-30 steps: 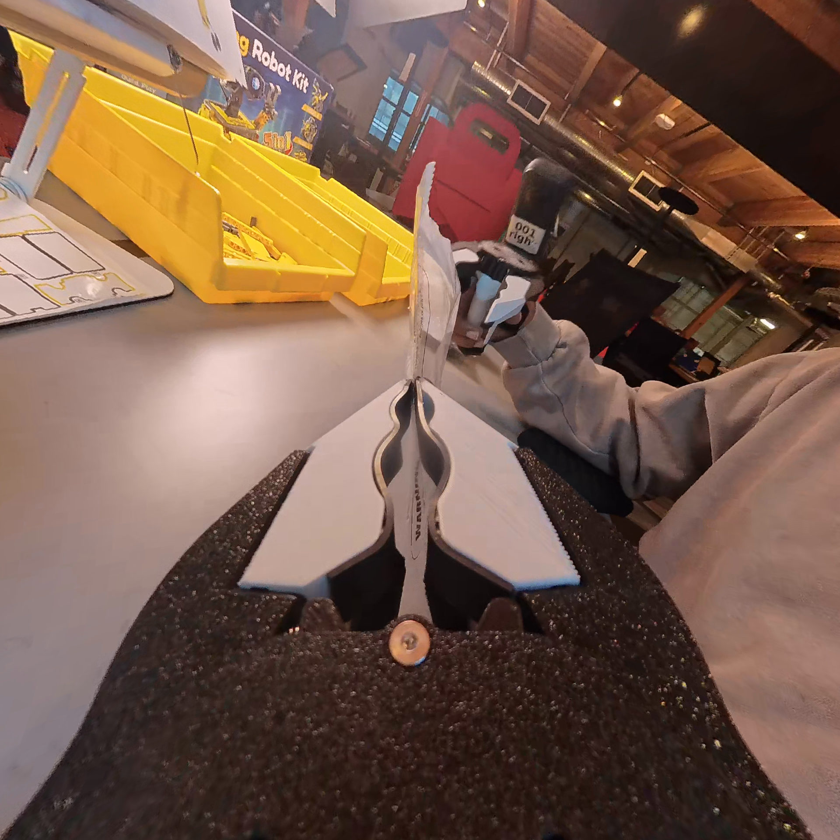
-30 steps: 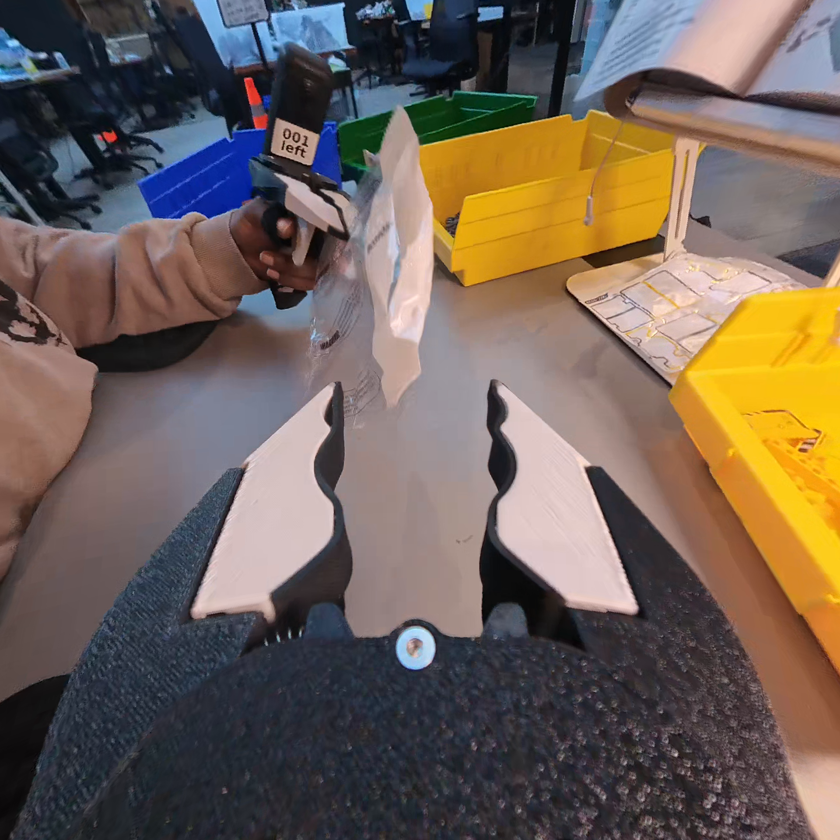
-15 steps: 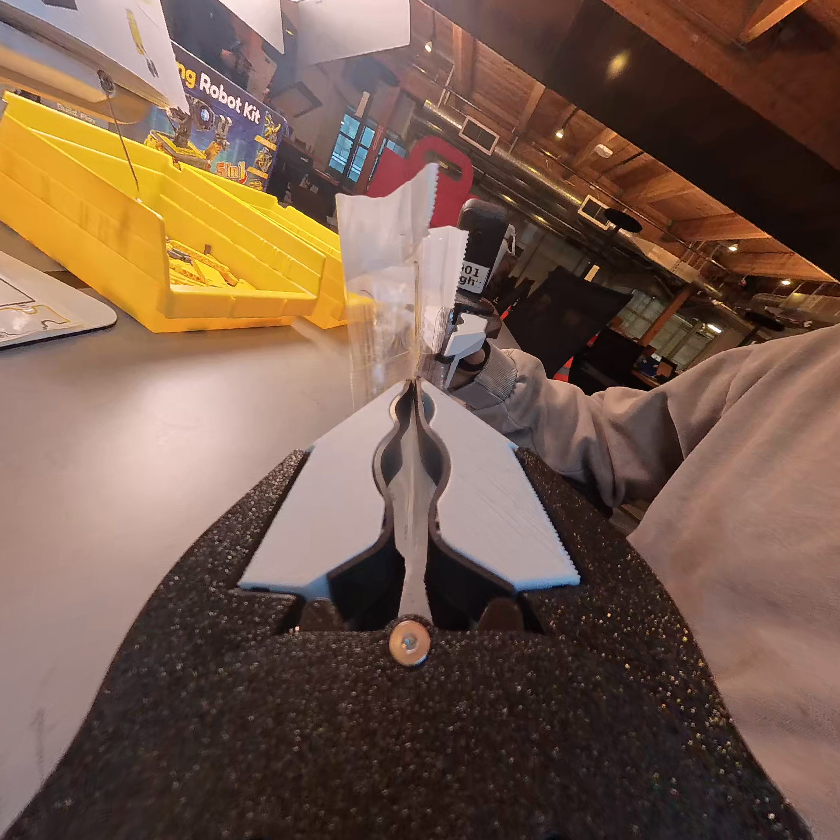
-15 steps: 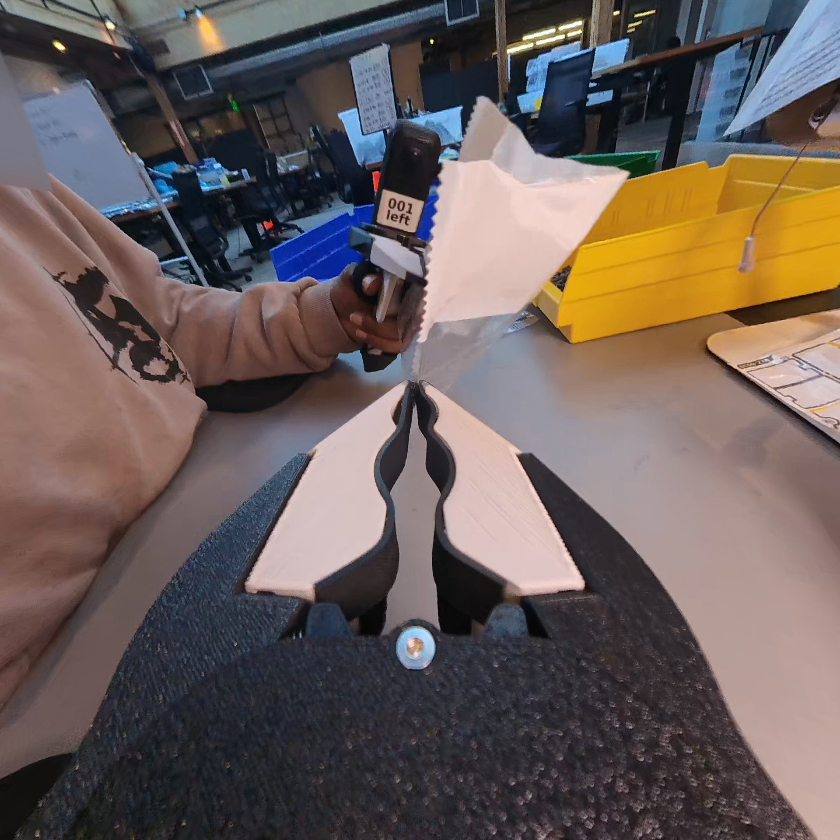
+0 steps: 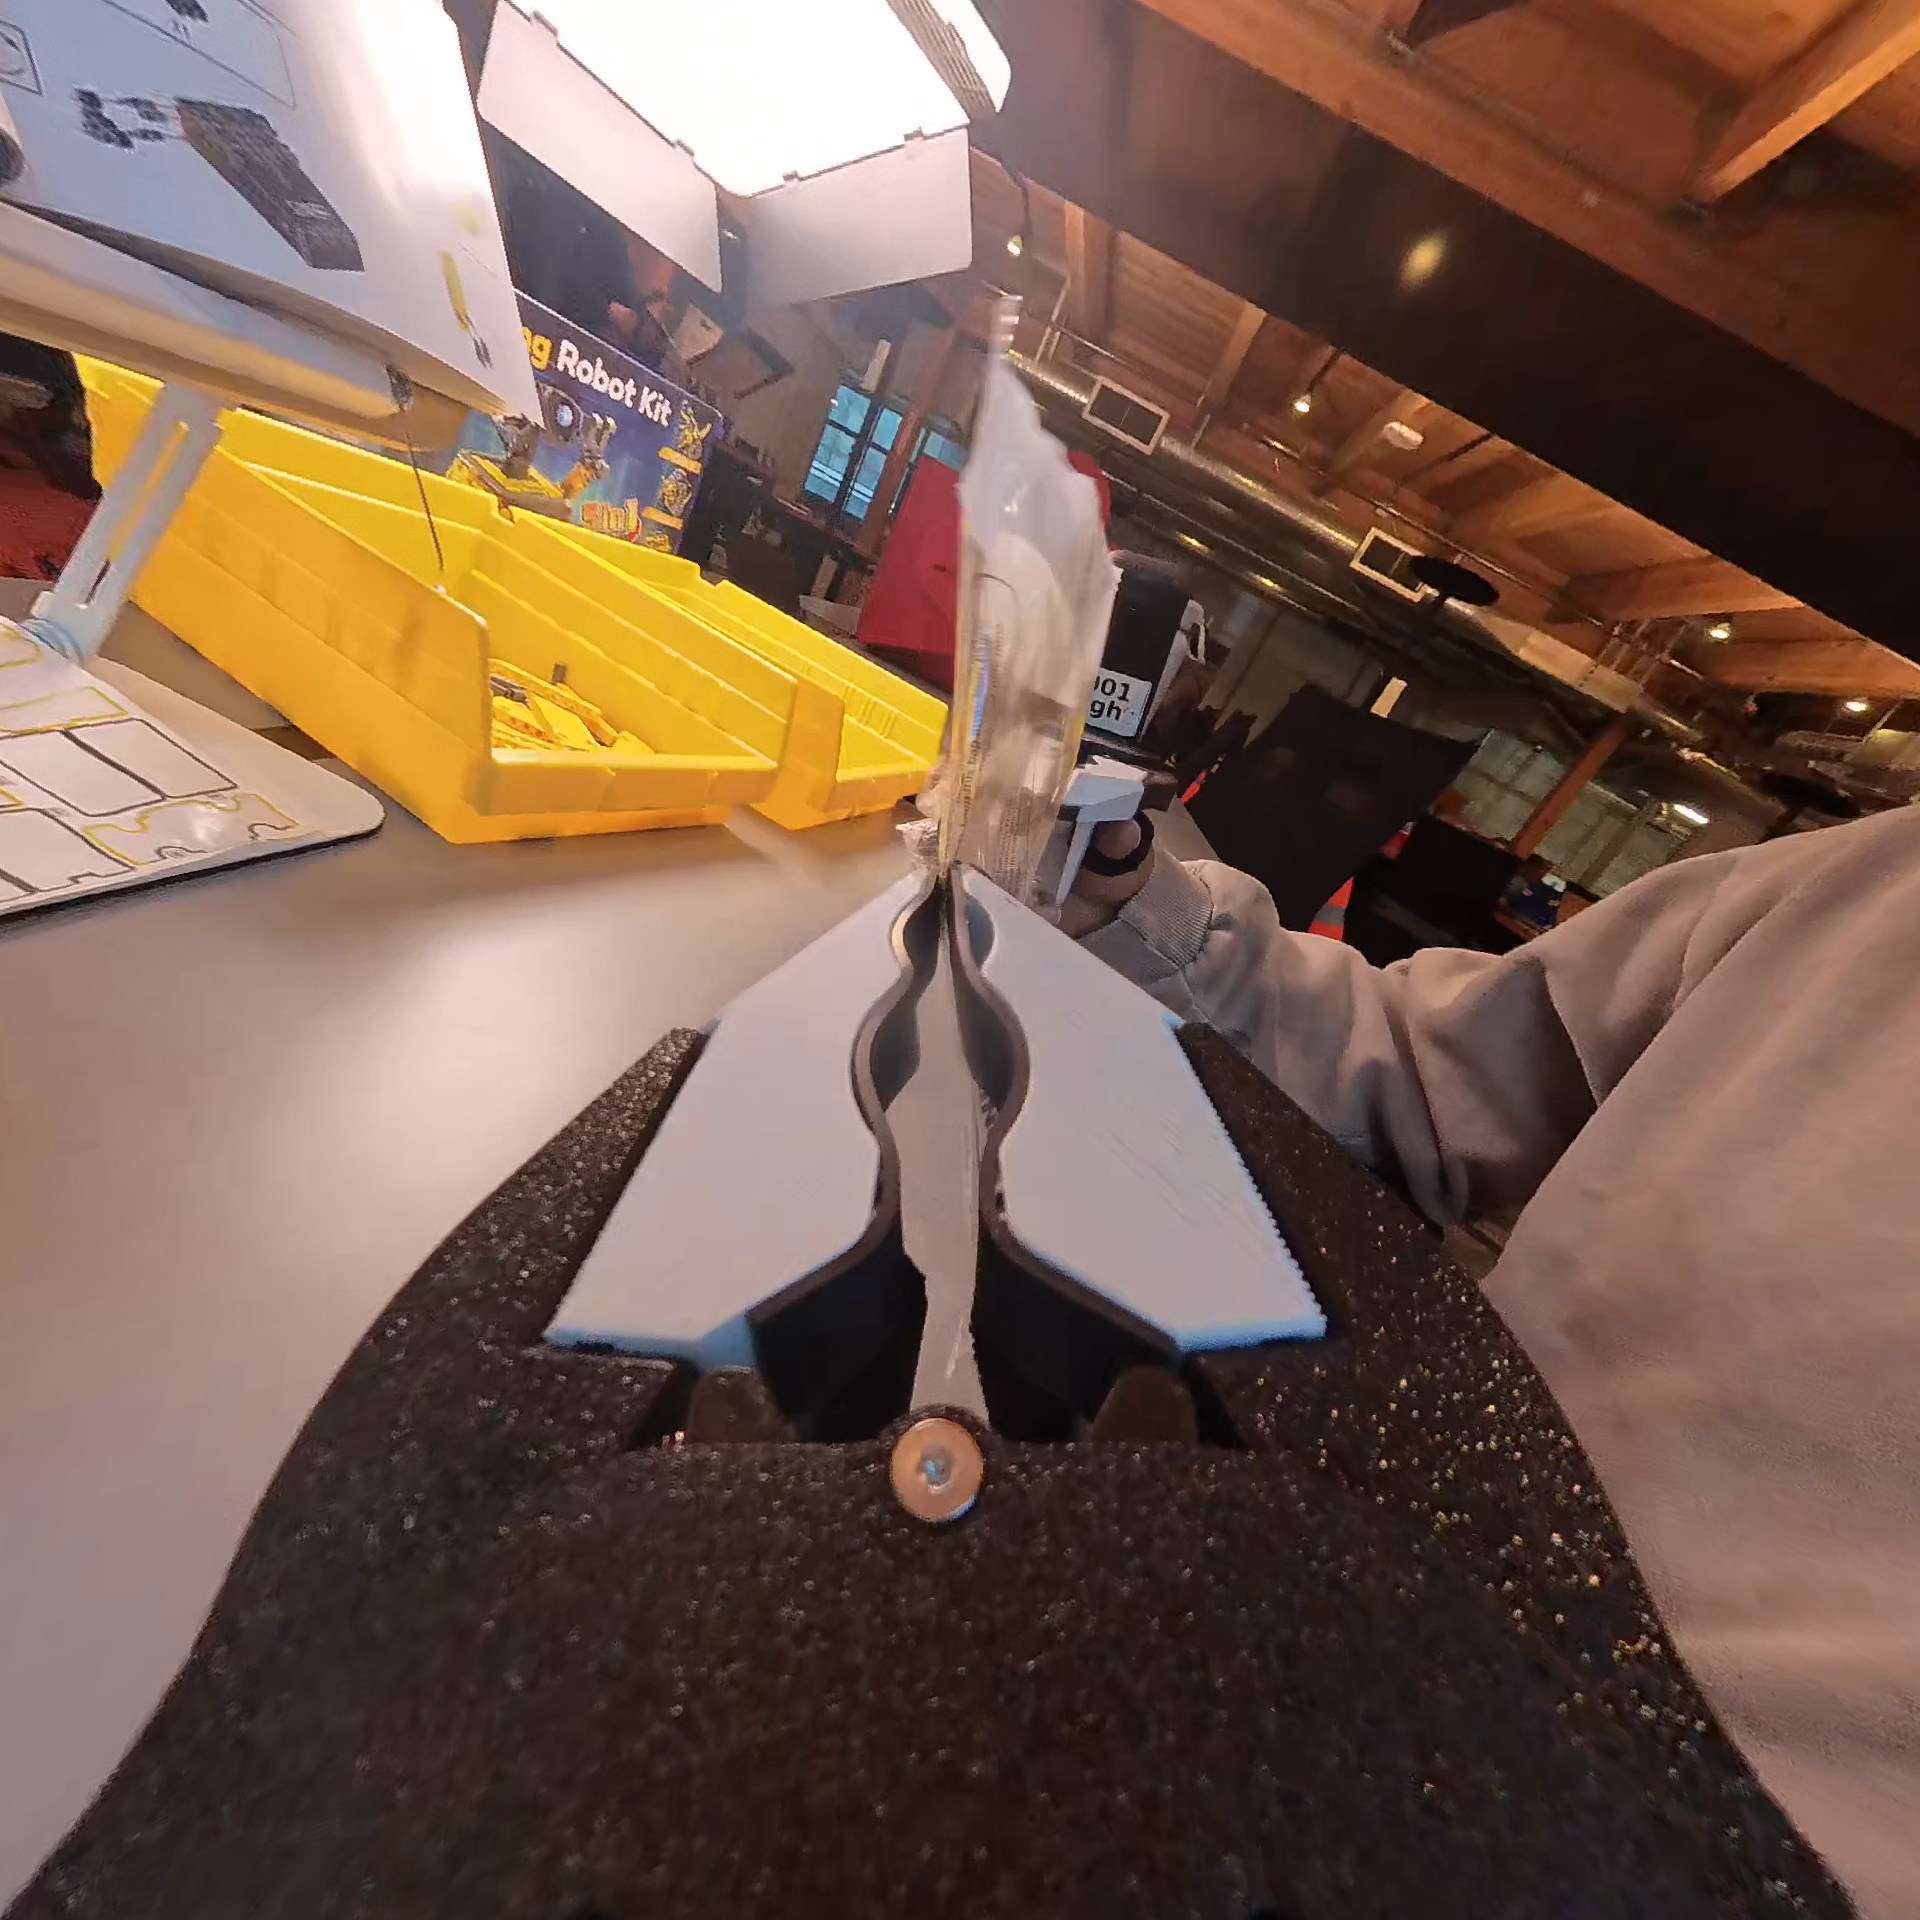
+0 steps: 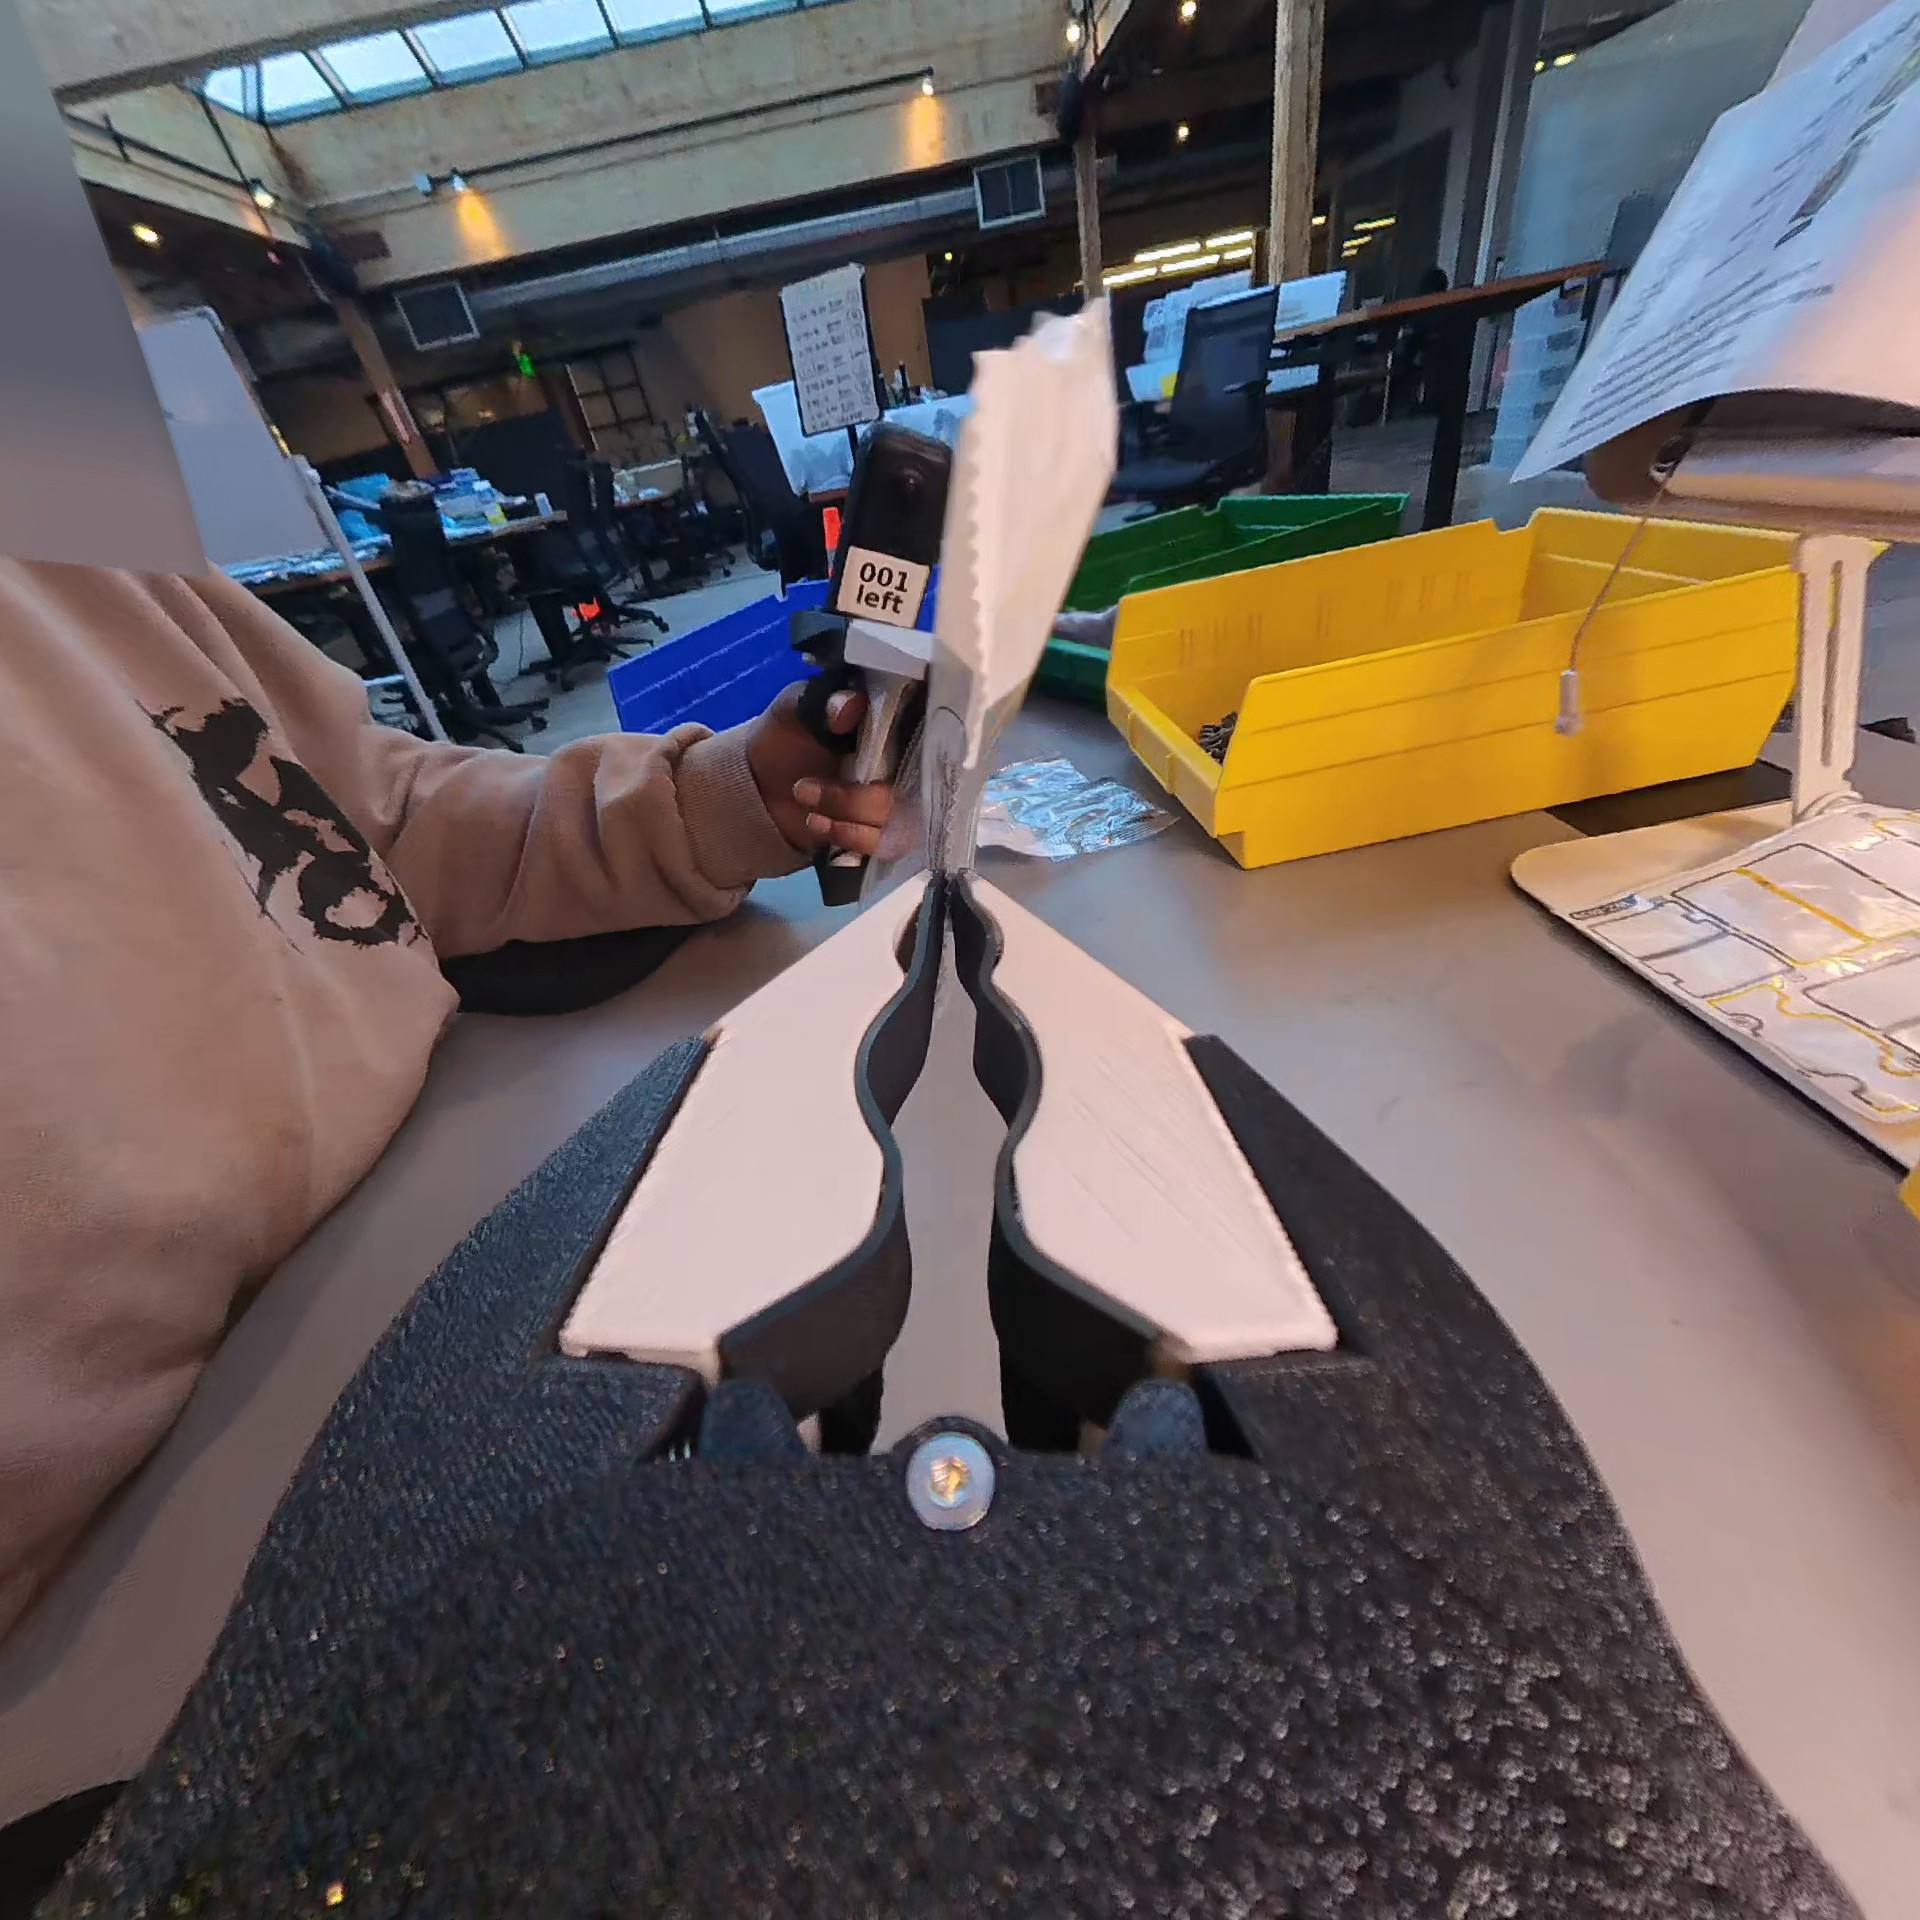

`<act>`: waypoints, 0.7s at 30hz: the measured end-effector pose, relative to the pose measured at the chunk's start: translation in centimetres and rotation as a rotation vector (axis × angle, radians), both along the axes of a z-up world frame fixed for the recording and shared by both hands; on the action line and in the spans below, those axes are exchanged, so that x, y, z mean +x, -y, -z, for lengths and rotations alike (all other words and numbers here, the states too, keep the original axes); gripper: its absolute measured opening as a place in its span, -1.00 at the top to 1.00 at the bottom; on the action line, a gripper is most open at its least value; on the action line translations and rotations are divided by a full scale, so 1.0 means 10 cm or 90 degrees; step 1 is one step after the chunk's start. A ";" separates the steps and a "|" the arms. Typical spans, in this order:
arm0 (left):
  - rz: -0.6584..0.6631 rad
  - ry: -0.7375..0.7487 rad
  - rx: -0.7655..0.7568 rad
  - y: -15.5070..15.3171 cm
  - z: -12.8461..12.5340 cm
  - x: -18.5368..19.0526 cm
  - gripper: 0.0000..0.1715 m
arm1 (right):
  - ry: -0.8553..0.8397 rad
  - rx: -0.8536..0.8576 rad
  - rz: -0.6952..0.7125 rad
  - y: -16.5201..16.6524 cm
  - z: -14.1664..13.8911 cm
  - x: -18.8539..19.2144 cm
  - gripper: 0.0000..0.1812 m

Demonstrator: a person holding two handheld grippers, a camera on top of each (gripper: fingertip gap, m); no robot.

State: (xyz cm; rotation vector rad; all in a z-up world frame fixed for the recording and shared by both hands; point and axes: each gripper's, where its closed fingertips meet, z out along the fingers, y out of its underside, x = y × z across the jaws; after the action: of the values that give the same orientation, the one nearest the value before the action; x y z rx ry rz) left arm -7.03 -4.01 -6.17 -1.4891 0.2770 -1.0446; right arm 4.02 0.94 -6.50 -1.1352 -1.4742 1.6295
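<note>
Right gripper (image 6: pixel 943 883): open a second ago, now closing tips on lower edge of clear-and-white plastic pouch with serrated edge (image 6: pixel 1023 540). Pouch: turning from broadside to nearly edge-on, standing upright between both grippers. Left gripper (image 5: pixel 943 883): tilting upward, bringing bright overhead panel lights (image 5: pixel 769 94) into view.

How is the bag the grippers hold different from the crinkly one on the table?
The held bag stands upright, pinched by both grippers; the crinkly bag lies flat on the table, untouched. The held bag looks partly white; the other looks clear and shiny. Both are thin plastic.
</note>
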 end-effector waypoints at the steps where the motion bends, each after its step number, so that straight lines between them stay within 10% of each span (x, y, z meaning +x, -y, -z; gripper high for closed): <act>1: 0.001 0.000 0.004 0.00 -0.01 0.00 1.00 | -0.004 -0.005 0.002 -0.01 -0.01 0.00 1.00; 6: 0.020 0.016 0.029 0.05 -0.07 0.08 1.00 | 0.021 -0.014 -0.005 0.04 0.09 -0.08 0.76; 21: 0.062 -0.016 0.005 0.04 0.08 0.30 1.00 | 0.029 0.028 -0.043 0.25 0.16 -0.13 1.00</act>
State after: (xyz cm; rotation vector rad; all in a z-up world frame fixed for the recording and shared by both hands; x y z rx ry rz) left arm -4.07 -4.38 -7.01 -1.4951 0.3742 -1.1014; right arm 2.75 -1.53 -8.05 -1.1148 -1.5861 1.6182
